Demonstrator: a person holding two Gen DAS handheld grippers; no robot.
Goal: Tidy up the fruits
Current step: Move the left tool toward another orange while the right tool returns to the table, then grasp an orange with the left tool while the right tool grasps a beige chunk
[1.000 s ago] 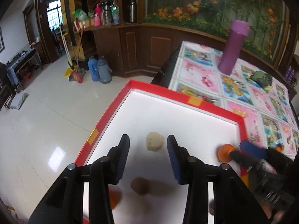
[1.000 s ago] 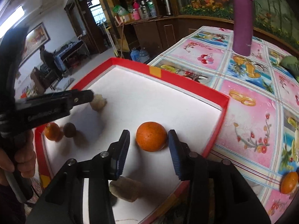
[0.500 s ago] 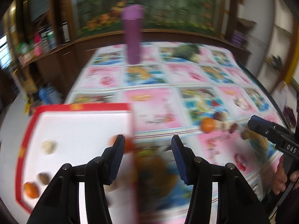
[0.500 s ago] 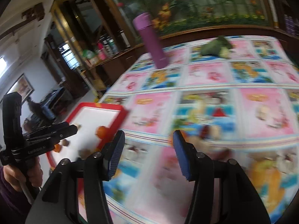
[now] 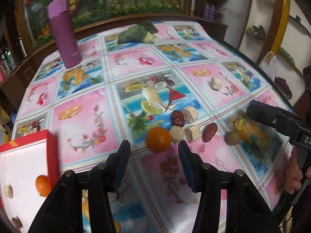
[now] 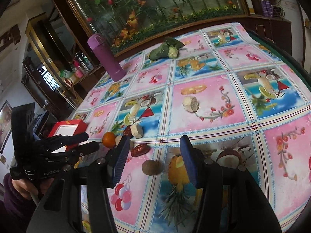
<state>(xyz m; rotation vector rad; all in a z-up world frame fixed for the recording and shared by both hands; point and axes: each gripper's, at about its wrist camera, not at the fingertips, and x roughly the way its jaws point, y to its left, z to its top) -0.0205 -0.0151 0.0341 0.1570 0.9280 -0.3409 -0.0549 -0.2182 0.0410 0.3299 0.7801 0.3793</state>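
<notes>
An orange [image 5: 158, 139] lies on the fruit-print tablecloth just ahead of my open left gripper [image 5: 154, 164]; it also shows in the right wrist view [image 6: 108, 139]. Beside it lie two red dates [image 5: 177, 118] [image 5: 209, 132], several pale chunks [image 5: 191, 113] and a round brown fruit [image 5: 232, 138]. My open right gripper [image 6: 154, 160] hovers over that brown fruit [image 6: 151, 167], with a date [image 6: 139, 149] to its left. The red-rimmed white tray [image 5: 51, 151] at the left holds an orange [image 5: 42, 185] and pale pieces.
A purple flask [image 5: 65, 33] stands at the table's far left. A leafy green vegetable [image 5: 139, 32] lies at the far edge. A lone pale chunk [image 6: 191, 104] lies mid-table. The table edge drops off at the right and near sides.
Both grippers have swung from over the tray to the loose fruit on the tablecloth. The orange that sat between the right fingers stays in the tray.
</notes>
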